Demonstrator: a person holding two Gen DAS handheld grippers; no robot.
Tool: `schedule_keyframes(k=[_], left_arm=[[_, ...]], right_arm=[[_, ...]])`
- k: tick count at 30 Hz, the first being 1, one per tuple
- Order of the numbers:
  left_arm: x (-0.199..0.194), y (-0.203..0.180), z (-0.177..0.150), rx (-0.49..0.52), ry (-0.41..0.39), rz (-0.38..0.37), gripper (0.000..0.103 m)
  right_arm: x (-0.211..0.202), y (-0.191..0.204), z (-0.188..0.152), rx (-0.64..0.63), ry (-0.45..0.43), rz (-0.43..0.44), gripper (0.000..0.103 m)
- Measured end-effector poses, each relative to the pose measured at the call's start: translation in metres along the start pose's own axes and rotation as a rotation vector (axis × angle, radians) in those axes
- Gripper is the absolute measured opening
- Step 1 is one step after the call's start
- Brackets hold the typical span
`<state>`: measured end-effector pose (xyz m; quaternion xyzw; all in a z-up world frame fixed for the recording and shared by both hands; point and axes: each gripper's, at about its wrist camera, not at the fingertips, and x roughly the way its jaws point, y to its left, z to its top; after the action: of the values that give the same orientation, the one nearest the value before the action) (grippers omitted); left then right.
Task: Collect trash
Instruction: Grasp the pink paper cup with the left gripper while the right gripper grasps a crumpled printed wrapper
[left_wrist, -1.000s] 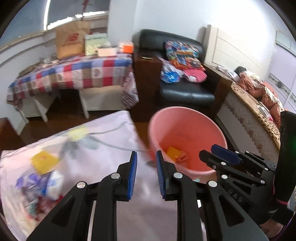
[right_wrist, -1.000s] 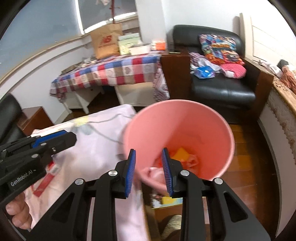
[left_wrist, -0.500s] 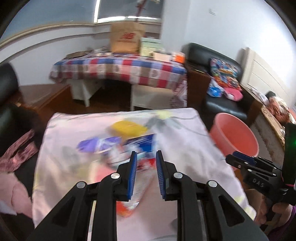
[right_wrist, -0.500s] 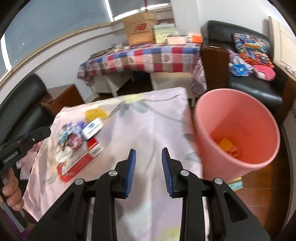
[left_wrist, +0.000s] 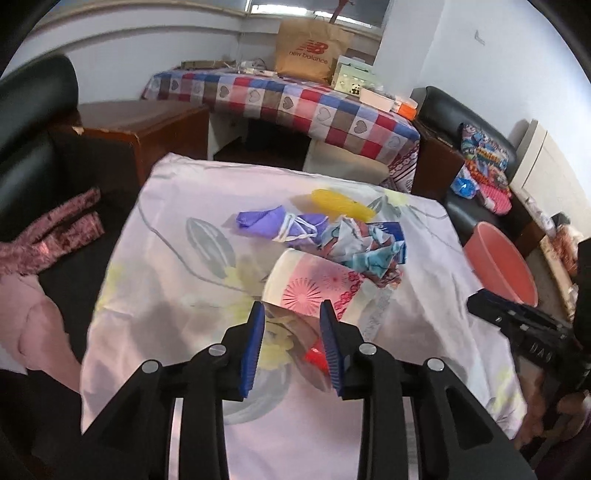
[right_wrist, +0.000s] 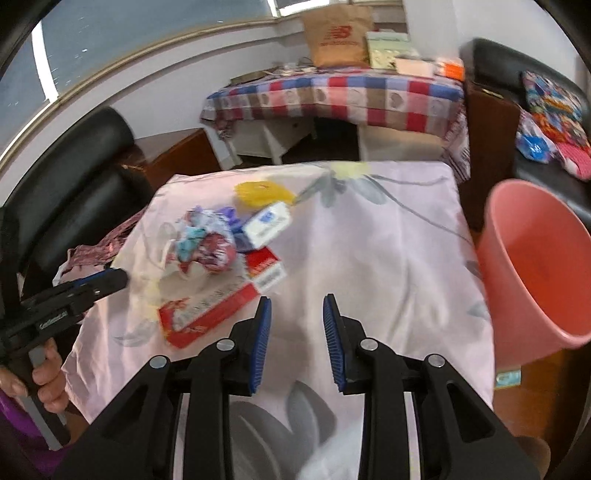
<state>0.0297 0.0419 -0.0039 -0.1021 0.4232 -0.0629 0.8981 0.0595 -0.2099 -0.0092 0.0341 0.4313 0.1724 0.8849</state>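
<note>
A pile of trash lies on a pale flowered cloth: a pink-and-white paper cup on its side, crumpled wrappers, a purple bag, a yellow packet. My left gripper is open and empty, its tips just short of the cup. My right gripper is open and empty above bare cloth, right of a red-and-white box and a white-and-blue box. The pink bucket stands at the table's right edge; it also shows in the left wrist view.
A black sofa with pink cloth lies left of the table. A checked-cloth table with a brown paper bag stands behind. A black armchair with cushions is at back right. The cloth's near right part is bare.
Both grippers swung left from the pink bucket to the table. The left one closed in on the trash pile and the cup. Both stayed open and empty.
</note>
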Motion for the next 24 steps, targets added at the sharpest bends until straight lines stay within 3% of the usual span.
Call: schedule_keyframes(k=[6, 13, 14, 16, 24], left_arm=[[0.004, -0.02, 0.005, 0.013, -0.007, -0.068, 0.037], [0.031, -0.059, -0.009, 0.15, -0.016, 0.032, 0.036], [0.034, -0.064, -0.01, 0.173, -0.026, 0.066, 0.033], [0.037, -0.064, -0.011, 0.178, -0.026, 0.08, 0.016], [0.032, -0.051, -0.012, 0.149, -0.035, 0.081, 0.008]], right_arm=[[0.007, 0.01, 0.004, -0.021, 0.0, 0.007, 0.03], [0.015, 0.011, 0.006, -0.005, 0.016, 0.022, 0.03], [0.015, 0.011, 0.007, -0.008, 0.016, 0.026, 0.03], [0.014, 0.014, 0.009, -0.016, 0.009, 0.034, 0.03], [0.019, 0.031, 0.023, -0.049, 0.01, 0.092, 0.03]])
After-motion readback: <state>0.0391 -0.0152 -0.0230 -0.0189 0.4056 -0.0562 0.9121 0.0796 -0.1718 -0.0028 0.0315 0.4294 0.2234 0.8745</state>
